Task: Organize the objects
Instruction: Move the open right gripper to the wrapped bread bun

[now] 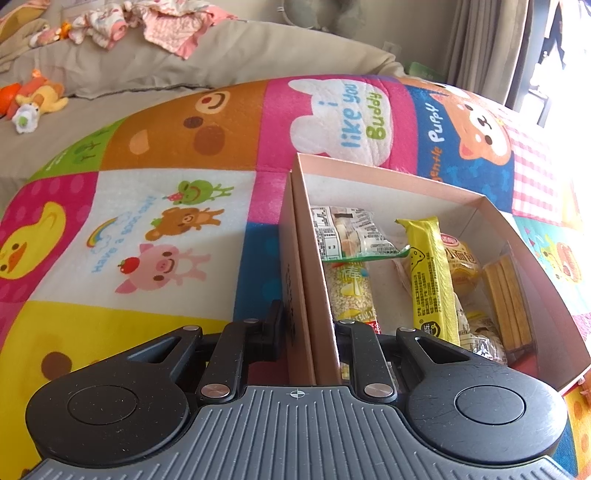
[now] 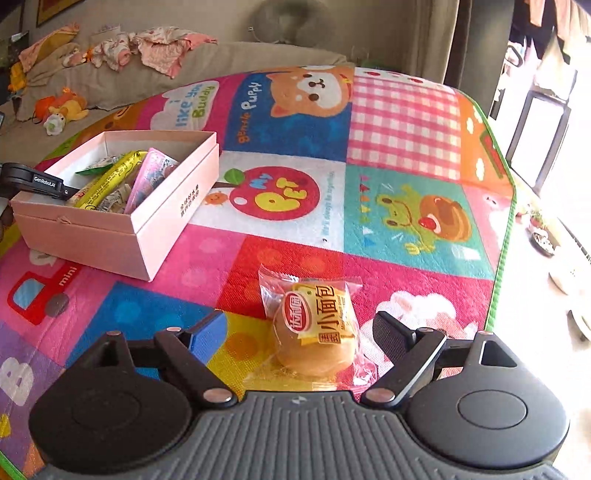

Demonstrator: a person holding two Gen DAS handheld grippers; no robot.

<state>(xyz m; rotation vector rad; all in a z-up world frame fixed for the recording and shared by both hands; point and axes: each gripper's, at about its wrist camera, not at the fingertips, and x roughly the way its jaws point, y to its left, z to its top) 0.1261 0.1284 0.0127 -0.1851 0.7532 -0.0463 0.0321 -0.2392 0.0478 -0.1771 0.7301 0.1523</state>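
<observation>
An open pink box (image 1: 388, 181) sits on the cartoon play mat (image 1: 166, 122). It holds several wrapped snacks, among them a yellow bar (image 1: 428, 273) and a sesame stick (image 1: 351, 291). My left gripper (image 1: 310, 328) is shut on the box's near-left wall, one finger outside and one inside. In the right wrist view the box (image 2: 166, 229) lies at the left, with a left gripper finger (image 2: 44, 182) on its rim. A wrapped small bread bun (image 2: 317, 332) lies on the mat between the fingers of my open right gripper (image 2: 299, 325), and neither pad touches it.
A beige sofa (image 1: 184, 66) behind the mat carries crumpled clothes (image 1: 166, 26) and plush toys (image 1: 40, 96). The mat's green right edge (image 2: 502, 221) borders bright floor with dishes (image 2: 543, 240). Curtains and a window frame stand at the far right.
</observation>
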